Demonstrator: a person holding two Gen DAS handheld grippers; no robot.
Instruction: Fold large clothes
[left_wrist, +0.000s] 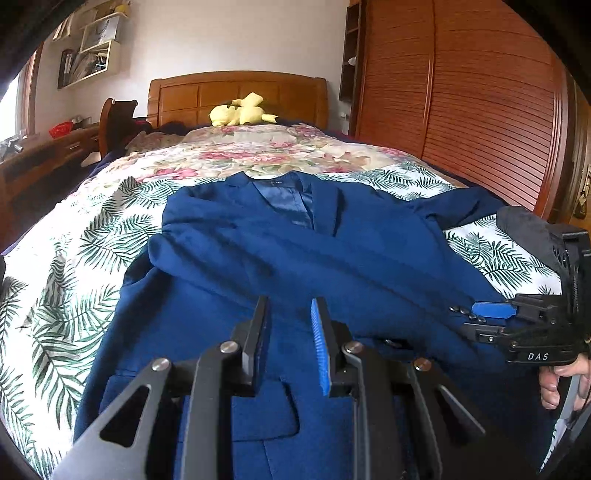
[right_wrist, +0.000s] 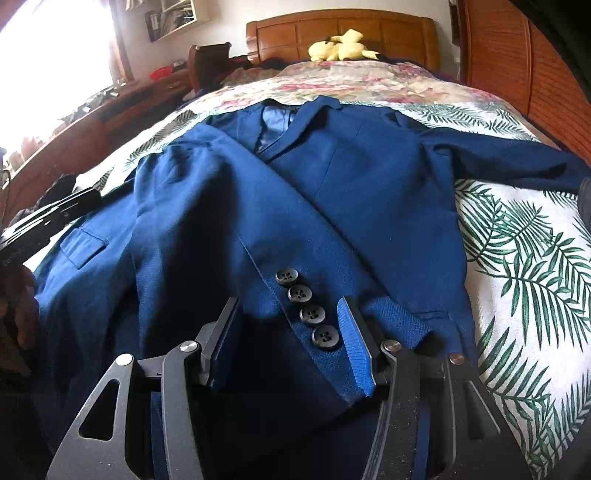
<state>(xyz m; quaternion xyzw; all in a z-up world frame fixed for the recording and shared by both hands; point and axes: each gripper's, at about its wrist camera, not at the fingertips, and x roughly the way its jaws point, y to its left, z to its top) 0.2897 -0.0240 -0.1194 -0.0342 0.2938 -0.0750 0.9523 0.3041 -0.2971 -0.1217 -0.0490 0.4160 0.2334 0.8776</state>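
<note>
A blue suit jacket (left_wrist: 280, 243) lies front up on the bed, collar toward the headboard; it also shows in the right wrist view (right_wrist: 332, 177). One sleeve is folded across the chest, its buttoned cuff (right_wrist: 306, 306) lying between the jaws of my right gripper (right_wrist: 291, 314), which stands open around it. The other sleeve (right_wrist: 517, 158) stretches out to the right. My left gripper (left_wrist: 290, 310) is open and empty, hovering over the jacket's lower front near a flap pocket (left_wrist: 258, 410). The right gripper shows at the right of the left wrist view (left_wrist: 476, 317).
The bed has a palm-leaf and floral cover (left_wrist: 74, 266) and a wooden headboard (left_wrist: 236, 92) with a yellow plush toy (left_wrist: 240, 110). A slatted wooden wardrobe (left_wrist: 461, 92) stands at the right. A desk (left_wrist: 44, 151) and chair stand at the left.
</note>
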